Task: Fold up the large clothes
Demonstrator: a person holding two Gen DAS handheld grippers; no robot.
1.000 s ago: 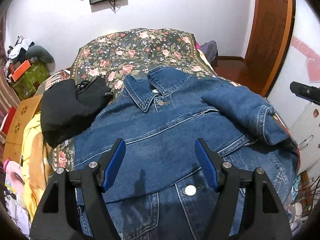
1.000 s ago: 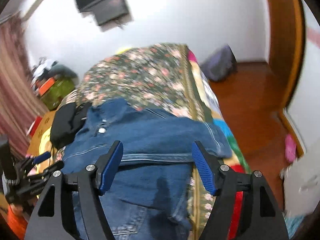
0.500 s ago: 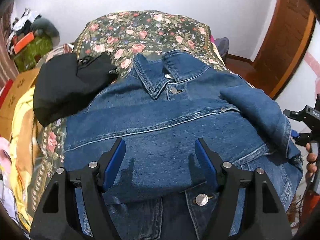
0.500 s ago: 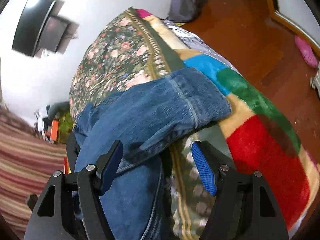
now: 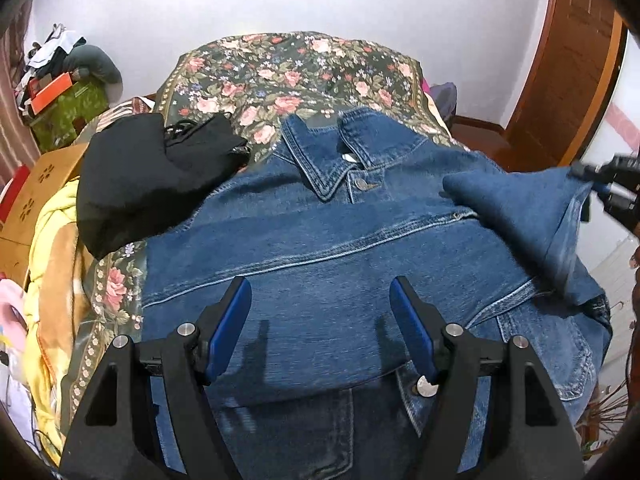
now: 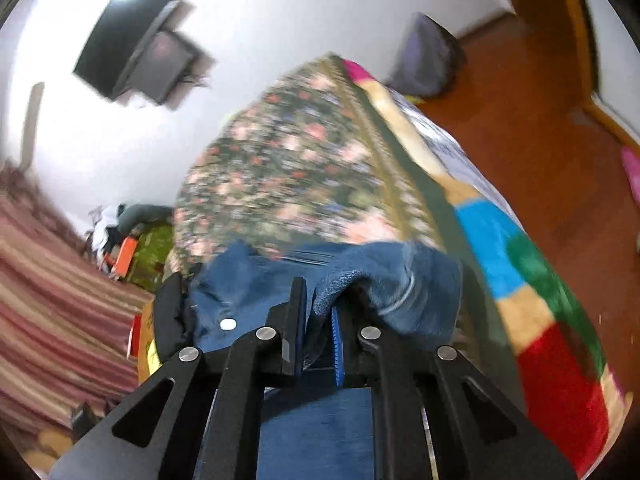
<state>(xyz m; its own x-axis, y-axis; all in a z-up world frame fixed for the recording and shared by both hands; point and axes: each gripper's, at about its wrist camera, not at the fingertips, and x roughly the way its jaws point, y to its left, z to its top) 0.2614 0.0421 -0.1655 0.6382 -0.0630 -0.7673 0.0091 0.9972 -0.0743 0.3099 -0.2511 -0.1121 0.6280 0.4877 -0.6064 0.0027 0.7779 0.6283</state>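
A blue denim jacket (image 5: 320, 240) lies front-up on the floral bedspread, collar toward the far end. My left gripper (image 5: 320, 316) hovers open above the jacket's chest, nothing between its blue pads. The right sleeve (image 5: 516, 208) is lifted off the jacket at the right. In the left wrist view my right gripper (image 5: 600, 184) shows blurred at the sleeve's cuff. In the right wrist view my right gripper (image 6: 318, 320) is shut on the sleeve (image 6: 384, 284), denim pinched between its pads.
A black garment (image 5: 152, 176) lies on the bed left of the jacket. Yellow cloth and boxes (image 5: 44, 216) crowd the left side. The bedspread (image 6: 312, 168) ends at a multicoloured blanket edge (image 6: 540, 280), then wooden floor (image 6: 540, 100) and a door (image 5: 568, 64).
My right gripper closed on the sleeve's cuff and raised it from the jacket. The left gripper drifted slightly over the jacket and stays open.
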